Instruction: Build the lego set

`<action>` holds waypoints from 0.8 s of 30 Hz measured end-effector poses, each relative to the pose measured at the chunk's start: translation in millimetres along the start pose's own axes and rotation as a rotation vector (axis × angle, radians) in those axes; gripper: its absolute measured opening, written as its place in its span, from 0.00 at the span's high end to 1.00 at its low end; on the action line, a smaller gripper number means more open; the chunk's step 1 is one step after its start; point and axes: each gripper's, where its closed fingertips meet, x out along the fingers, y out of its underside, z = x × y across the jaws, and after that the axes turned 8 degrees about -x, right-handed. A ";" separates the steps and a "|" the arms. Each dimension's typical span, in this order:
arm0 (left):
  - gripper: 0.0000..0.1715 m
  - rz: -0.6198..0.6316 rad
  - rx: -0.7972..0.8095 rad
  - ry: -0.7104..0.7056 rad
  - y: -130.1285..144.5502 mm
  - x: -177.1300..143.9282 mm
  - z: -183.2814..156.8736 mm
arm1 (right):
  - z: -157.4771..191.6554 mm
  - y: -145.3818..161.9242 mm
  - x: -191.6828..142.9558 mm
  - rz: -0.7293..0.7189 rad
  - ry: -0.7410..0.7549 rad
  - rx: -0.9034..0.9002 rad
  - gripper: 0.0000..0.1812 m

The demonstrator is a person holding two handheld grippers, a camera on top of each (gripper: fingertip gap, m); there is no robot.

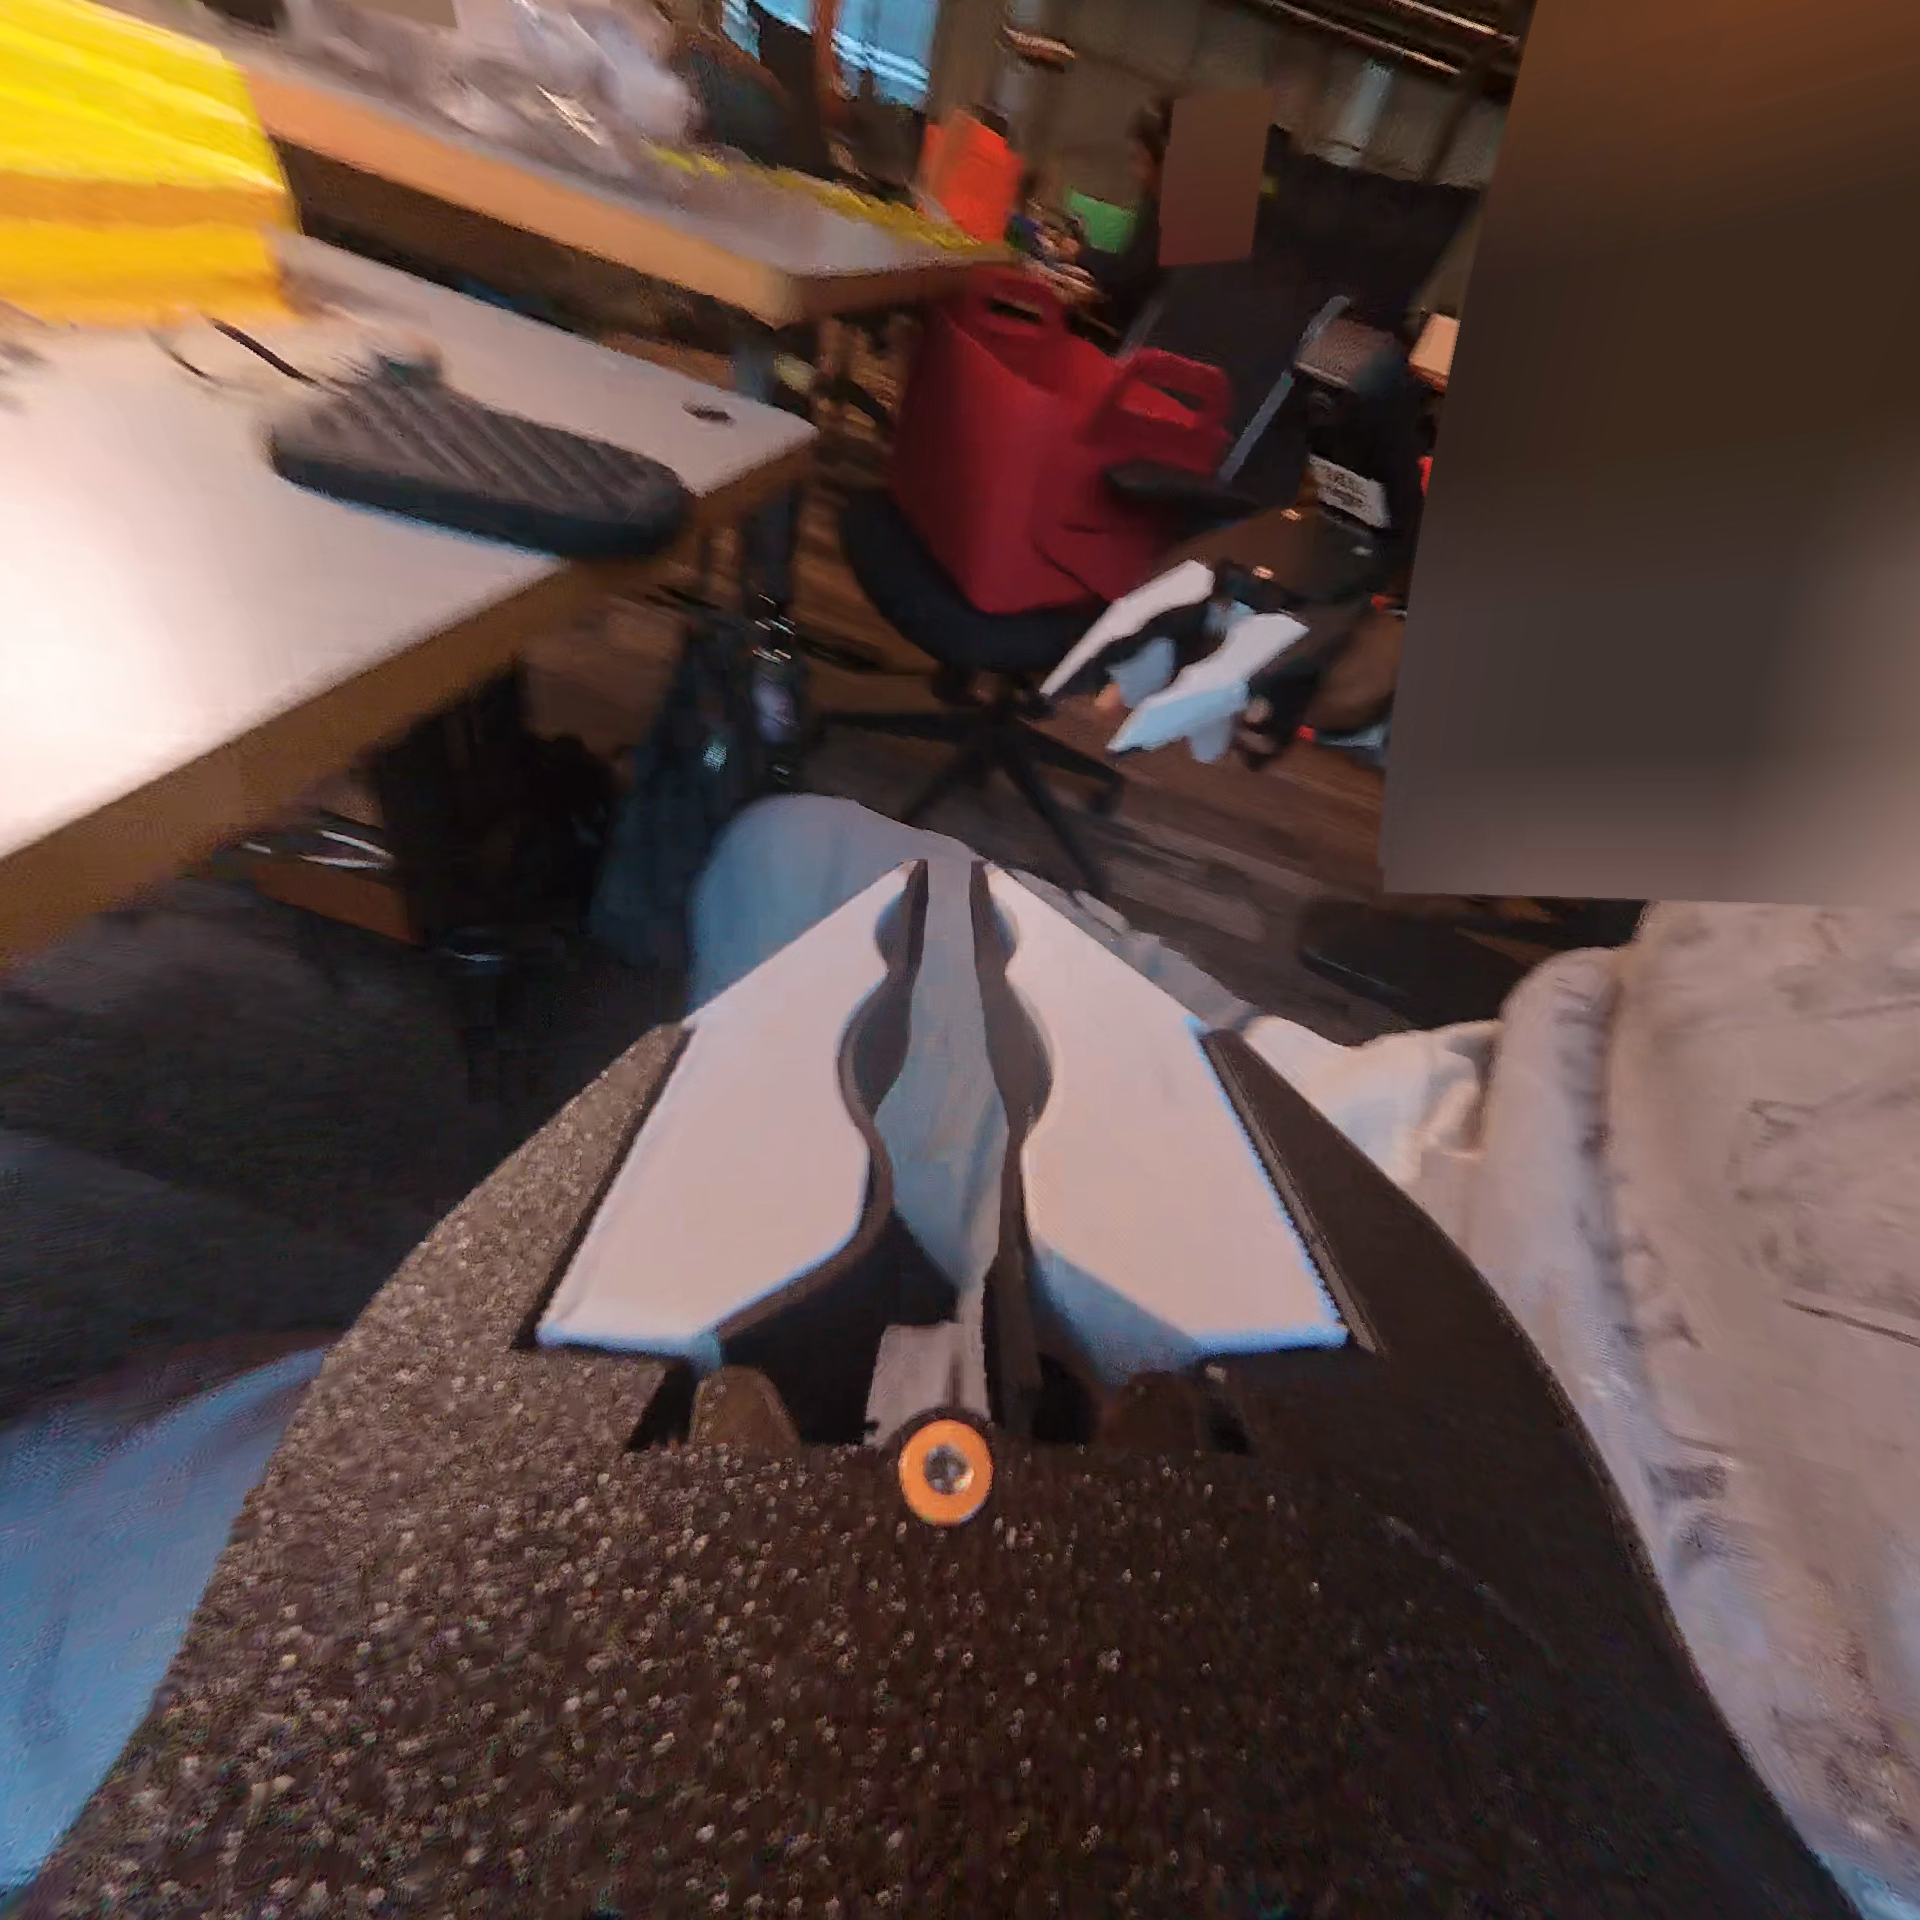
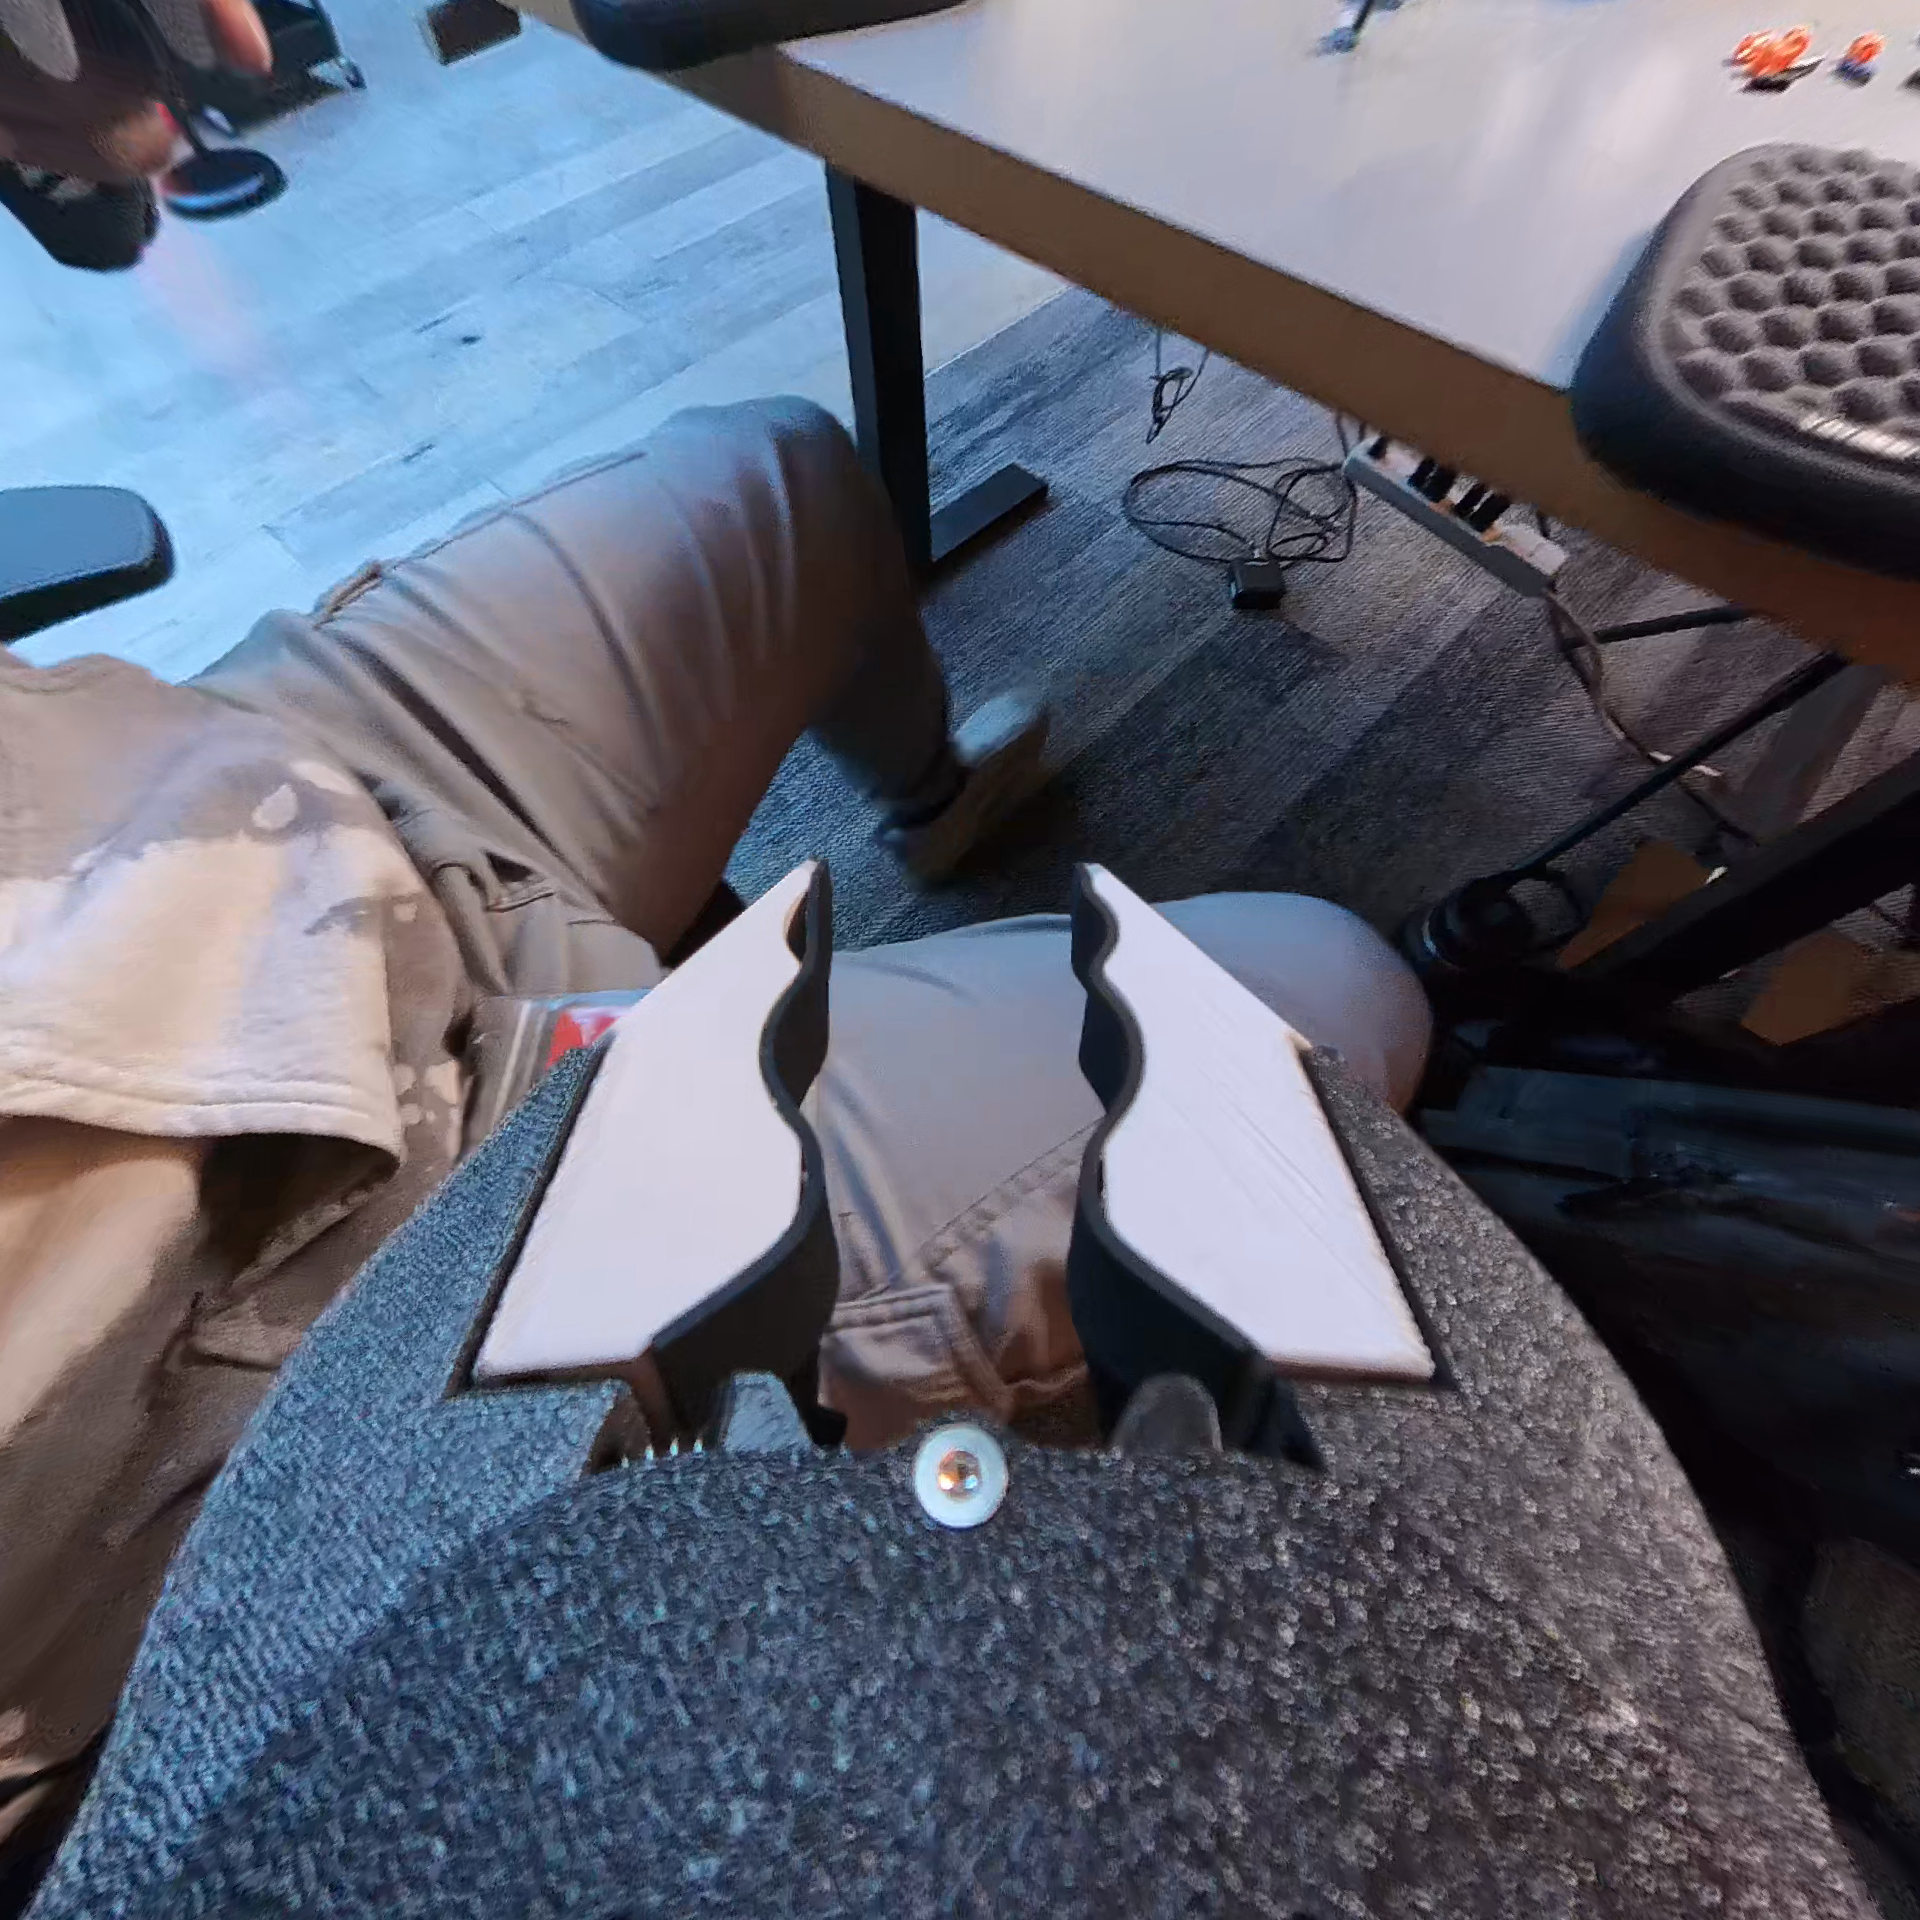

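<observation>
1. The left gripper (image 1: 945, 883) hung low over the person's knee in light trousers (image 1: 790, 862), its white fingers nearly pressed together, holding nothing.
2. The right gripper (image 2: 948, 894) pointed down at the lap, spread wide and empty.
3. A black honeycomb-textured pad (image 2: 1787, 343) lay on the pale bench (image 2: 1299, 177).

Grey table (image 1: 125, 582) – black honeycomb pad (image 1: 478, 473), carpet (image 2: 1195, 665) – cables (image 2: 1236, 509)

— Left gripper (image 1: 945, 883), status?
— I see its jaws nearly closed, a narrow gap at the tips, nothing clamped. It hangs above my knee (image 1: 790, 862).
— Right gripper (image 2: 951, 883)?
— Jaws parted wide, empty, my thigh (image 2: 956, 1049) showing between the fingers (image 2: 675, 1164).
</observation>
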 end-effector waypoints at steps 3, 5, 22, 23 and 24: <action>0.91 -0.078 0.070 -0.112 -34.3 -1.6 32.5 | -30.7 -17.6 12.0 -0.028 0.016 -0.010 0.74; 0.87 -0.110 0.078 -0.143 -47.5 9.1 56.3 | -53.0 -28.7 28.4 -0.057 0.007 0.002 0.73; 0.84 0.023 -0.198 0.250 -168.5 127.6 74.8 | -271.1 -99.4 -45.1 -0.174 0.608 0.379 0.70; 0.84 0.034 -0.191 0.165 -189.5 119.5 76.4 | -274.2 -99.9 -63.7 -0.185 0.662 0.423 0.69; 0.84 0.042 -0.181 0.089 -209.7 110.6 76.9 | -276.1 -98.9 -83.5 -0.199 0.724 0.463 0.69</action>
